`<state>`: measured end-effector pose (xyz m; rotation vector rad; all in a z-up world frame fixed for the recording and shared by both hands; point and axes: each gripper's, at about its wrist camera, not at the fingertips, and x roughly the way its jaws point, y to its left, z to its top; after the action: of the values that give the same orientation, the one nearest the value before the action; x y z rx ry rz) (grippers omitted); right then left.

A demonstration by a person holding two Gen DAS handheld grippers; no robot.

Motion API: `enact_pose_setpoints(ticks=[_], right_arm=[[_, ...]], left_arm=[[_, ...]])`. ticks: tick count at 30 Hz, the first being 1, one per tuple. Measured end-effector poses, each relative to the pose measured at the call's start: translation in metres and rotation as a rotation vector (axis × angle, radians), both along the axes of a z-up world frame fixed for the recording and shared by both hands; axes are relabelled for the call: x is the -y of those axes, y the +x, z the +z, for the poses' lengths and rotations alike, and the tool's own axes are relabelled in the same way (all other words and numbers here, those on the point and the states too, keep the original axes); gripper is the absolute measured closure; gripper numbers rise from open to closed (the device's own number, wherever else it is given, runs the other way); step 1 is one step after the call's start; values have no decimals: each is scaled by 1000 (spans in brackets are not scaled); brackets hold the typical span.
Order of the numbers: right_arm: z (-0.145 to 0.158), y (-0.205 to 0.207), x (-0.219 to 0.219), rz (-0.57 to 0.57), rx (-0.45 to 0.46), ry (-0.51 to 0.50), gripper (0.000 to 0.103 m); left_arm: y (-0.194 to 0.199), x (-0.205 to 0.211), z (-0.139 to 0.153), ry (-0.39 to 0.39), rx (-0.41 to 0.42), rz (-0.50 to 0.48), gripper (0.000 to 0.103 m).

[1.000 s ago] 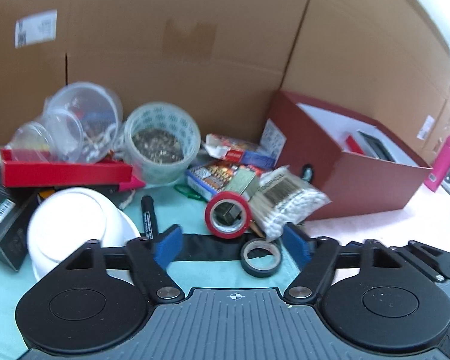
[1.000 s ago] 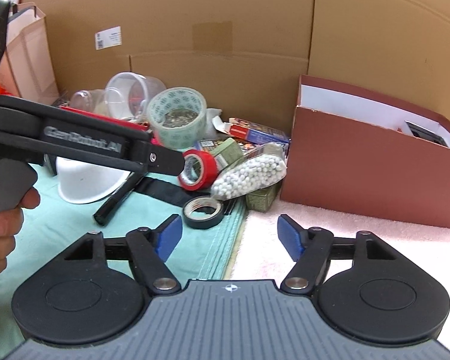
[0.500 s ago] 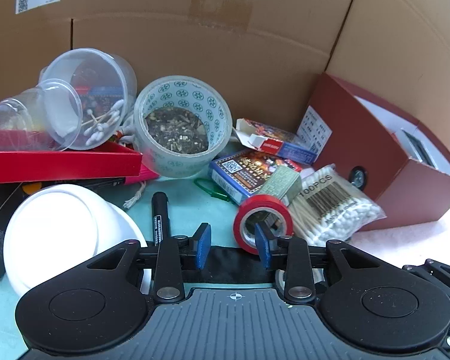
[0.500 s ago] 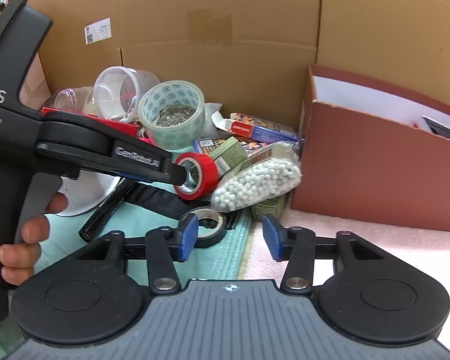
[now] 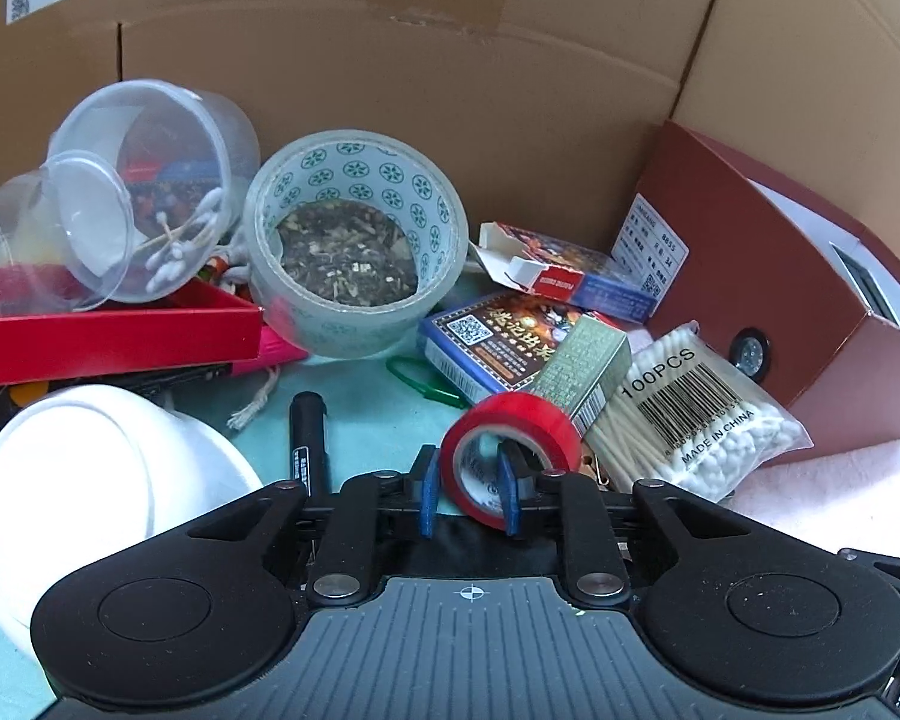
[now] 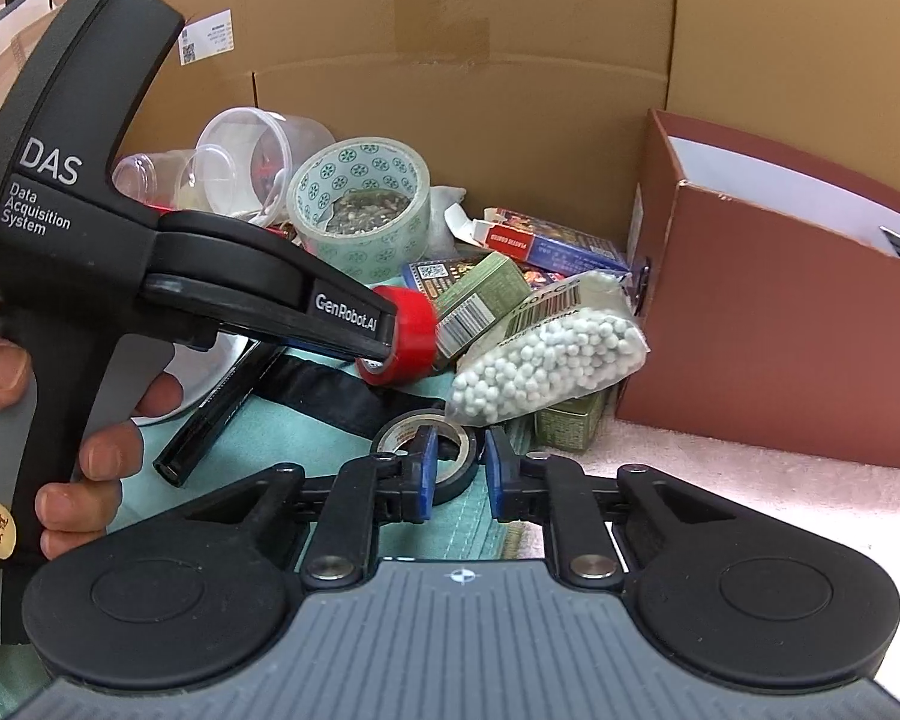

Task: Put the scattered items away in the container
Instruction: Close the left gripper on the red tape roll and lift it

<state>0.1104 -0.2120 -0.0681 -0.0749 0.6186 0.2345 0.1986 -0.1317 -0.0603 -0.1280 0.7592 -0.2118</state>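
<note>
The left gripper (image 5: 468, 498) is closing on the wall of the upright red tape roll (image 5: 510, 456), the right gripper (image 6: 457, 471) closes across the black tape roll's (image 6: 450, 468) wall, and the dark-red box (image 6: 780, 324) stands rightmost.

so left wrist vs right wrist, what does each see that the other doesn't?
Left wrist only: white bowl, green clip.

Right wrist only: hand on the left gripper's handle, black tape with one side of its ring between the closing right gripper.

Both: red tape, one wall between the closing left gripper; swab bag; red box.
</note>
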Motion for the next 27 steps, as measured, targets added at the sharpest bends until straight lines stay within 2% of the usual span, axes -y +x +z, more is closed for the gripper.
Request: enact_pose_setpoints(ticks=[3,4,6,14,16,24,26,27], right_arm=[[-1,1,-2,-1,-3,-3,90],[-1,0,-2,-3,-2,-4,92],[-2,-2,-2,-2,-3,-1,95],[5,-21,0,25,-15,18,95],[7,-30,2,47,-25,16,95],[12,-75,9,117,-66,-10,95],[10,-81,9,120,-73,-13,95],[9,-82,8,117,-76,-10,95]], left_arm=[[2,1,-1,-5,-4,-5,79],[2,1,-1,-5,-5,-6,89],[0,0,1,-19,-4,-15,98],[-24,-5,12,-34,-12,-46,98],[-33,-7,16,-21,-40,-61,98],[-84,-4,22,133,-127,-173,96],[-91,-4,20,151,-128,-180,89],[-92,-4,20,154,-131,-183,78]])
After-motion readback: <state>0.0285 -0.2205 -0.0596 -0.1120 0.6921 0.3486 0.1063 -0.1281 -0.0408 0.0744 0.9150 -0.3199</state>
